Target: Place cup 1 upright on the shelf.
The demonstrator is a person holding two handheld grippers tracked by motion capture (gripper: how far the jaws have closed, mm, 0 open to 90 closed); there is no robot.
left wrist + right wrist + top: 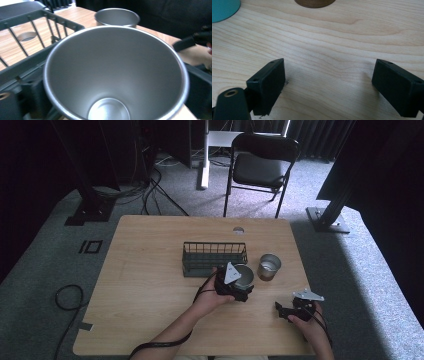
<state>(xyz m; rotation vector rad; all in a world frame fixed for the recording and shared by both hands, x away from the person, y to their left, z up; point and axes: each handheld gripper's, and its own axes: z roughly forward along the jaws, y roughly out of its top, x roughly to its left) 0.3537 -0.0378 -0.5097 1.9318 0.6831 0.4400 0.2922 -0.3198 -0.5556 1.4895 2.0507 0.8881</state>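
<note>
A steel cup [244,274] stands just in front of the dark wire rack [214,256], and my left gripper [239,285] is shut on it. In the left gripper view the cup's open mouth [115,72] faces the camera, with a black finger [32,97] at its lower left. A second steel cup [269,266] stands upright to the right of the rack, apart from the held one; in the left gripper view this second cup [116,17] is behind the held one. My right gripper [282,310] hovers low near the table's front right, open, nothing between its jaws [329,82].
The wooden table [150,285] has a cable hole [238,229] at its far edge. A black folding chair [260,165] stands beyond it. In the right gripper view a teal object [223,8] and a brown round thing [314,3] sit at the top edge.
</note>
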